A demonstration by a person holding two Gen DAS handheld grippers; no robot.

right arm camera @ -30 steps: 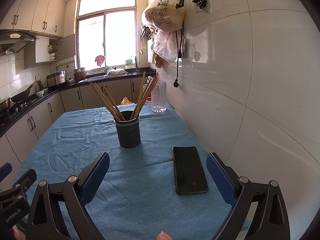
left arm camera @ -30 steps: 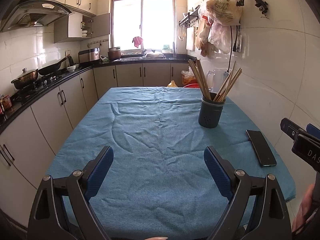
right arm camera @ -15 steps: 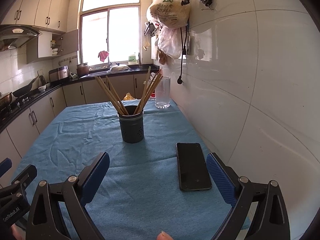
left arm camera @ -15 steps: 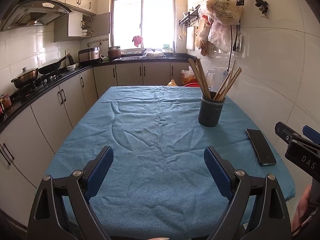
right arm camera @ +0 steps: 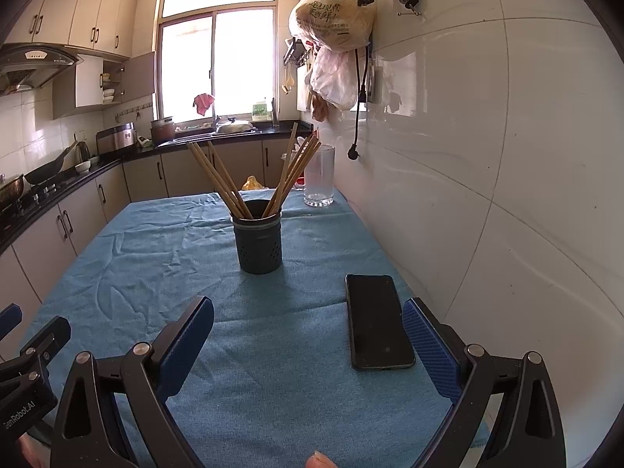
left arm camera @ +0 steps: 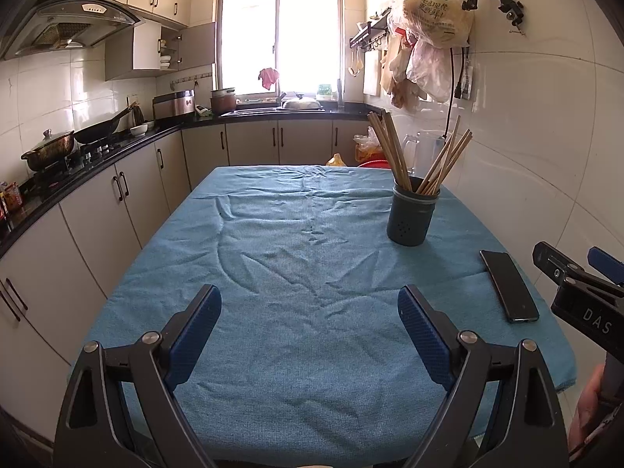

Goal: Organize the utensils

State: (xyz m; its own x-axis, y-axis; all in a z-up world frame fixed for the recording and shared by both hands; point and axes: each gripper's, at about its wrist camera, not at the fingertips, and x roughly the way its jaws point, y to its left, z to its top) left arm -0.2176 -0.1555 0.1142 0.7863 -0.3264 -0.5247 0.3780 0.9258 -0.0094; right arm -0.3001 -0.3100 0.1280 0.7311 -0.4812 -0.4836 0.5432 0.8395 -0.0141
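Observation:
A dark grey perforated utensil holder stands on the blue tablecloth, toward the wall side. Several wooden chopsticks lean out of it in two bunches. My left gripper hovers over the near part of the cloth, open, with nothing between its blue pads. My right gripper is open too, well short of the holder, with bare cloth between its fingers. The right gripper's body shows at the right edge of the left wrist view.
A black phone lies flat by the right gripper's right finger. A clear glass pitcher stands at the far end by the tiled wall. Cabinets and a stove counter run along the left. Plastic bags hang above.
The right wrist view has shifted slightly: the holder and phone now sit a little further right and higher in its frame. The left gripper has kept still. Both stay open.

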